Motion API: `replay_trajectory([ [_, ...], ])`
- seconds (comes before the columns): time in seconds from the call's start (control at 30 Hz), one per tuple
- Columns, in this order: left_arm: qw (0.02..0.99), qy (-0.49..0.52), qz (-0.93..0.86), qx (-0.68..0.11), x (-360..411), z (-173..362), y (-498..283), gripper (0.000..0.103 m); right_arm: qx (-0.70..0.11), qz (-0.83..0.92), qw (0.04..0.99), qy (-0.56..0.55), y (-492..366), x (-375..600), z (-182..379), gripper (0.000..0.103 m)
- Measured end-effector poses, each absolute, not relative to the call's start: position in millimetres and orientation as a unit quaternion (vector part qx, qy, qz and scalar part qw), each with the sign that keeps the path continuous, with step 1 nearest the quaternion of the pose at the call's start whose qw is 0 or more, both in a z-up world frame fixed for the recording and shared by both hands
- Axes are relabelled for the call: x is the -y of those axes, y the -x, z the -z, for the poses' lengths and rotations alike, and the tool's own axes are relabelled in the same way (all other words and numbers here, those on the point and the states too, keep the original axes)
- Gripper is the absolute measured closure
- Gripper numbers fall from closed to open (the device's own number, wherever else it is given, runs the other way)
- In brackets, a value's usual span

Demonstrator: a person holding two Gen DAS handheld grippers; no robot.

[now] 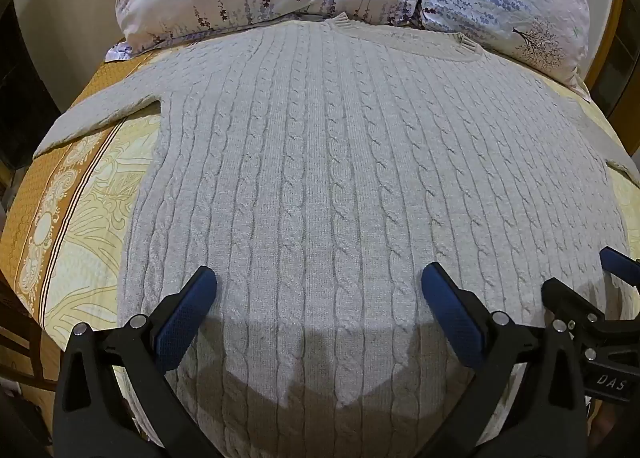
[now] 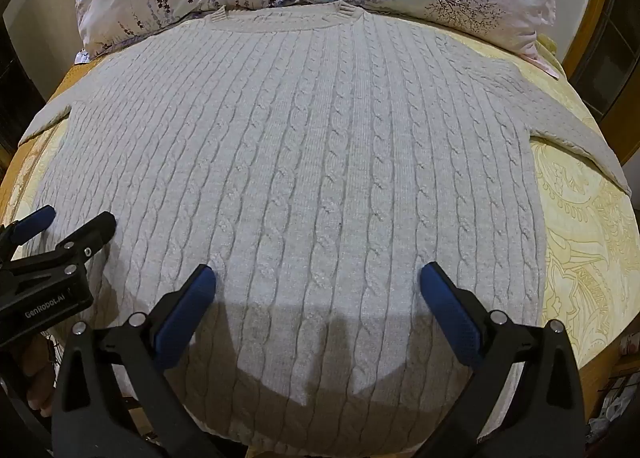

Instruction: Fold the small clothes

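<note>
2 claws [image 1: 319, 282] [image 2: 318, 282] (open), above flat sweater [image 1: 344, 177]

Two markings can be read. In the left wrist view, the letters "DAS" stand in white on a small black plate [image 1: 610, 382] at about 4 o'clock, on the body of the right tool [image 1: 592, 270] that reaches in from the right edge. In the right wrist view, "GenRobot.AI" stands in pale letters on the black body [image 2: 44, 308] of the left tool [image 2: 72, 223], at about 8 o'clock near the left edge; the letters run slightly uphill to the right and are small, so the middle of the word is not crisp. No other text, number or sign can be read.
</note>
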State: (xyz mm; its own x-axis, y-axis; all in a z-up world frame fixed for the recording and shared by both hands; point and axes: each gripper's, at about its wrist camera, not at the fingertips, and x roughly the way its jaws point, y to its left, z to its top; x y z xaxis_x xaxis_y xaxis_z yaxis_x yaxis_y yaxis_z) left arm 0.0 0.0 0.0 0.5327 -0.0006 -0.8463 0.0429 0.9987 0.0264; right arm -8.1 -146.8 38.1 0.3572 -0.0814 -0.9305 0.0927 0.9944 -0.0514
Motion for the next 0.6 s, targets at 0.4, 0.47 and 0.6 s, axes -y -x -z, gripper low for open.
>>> replay_trajectory([
  [0.4, 0.875, -0.022, 0.012, -0.483, -0.7, -1.5, -1.6, 0.001, -0.564, 0.053, 0.824, -0.005, 8.3, 146.9, -38.0, 0.002],
  [0.47, 0.876, -0.022, 0.012, -0.482, -1.0, -2.0, -2.0, 0.001, -0.564, 0.053, 0.824, -0.005, 8.3, 146.9, -38.0, 0.002],
  [0.6, 0.876, -0.022, 0.012, -0.483, 0.0, 0.0, 0.0, 0.001, -0.564, 0.053, 0.824, -0.005, 8.4, 146.9, -38.0, 0.002],
])
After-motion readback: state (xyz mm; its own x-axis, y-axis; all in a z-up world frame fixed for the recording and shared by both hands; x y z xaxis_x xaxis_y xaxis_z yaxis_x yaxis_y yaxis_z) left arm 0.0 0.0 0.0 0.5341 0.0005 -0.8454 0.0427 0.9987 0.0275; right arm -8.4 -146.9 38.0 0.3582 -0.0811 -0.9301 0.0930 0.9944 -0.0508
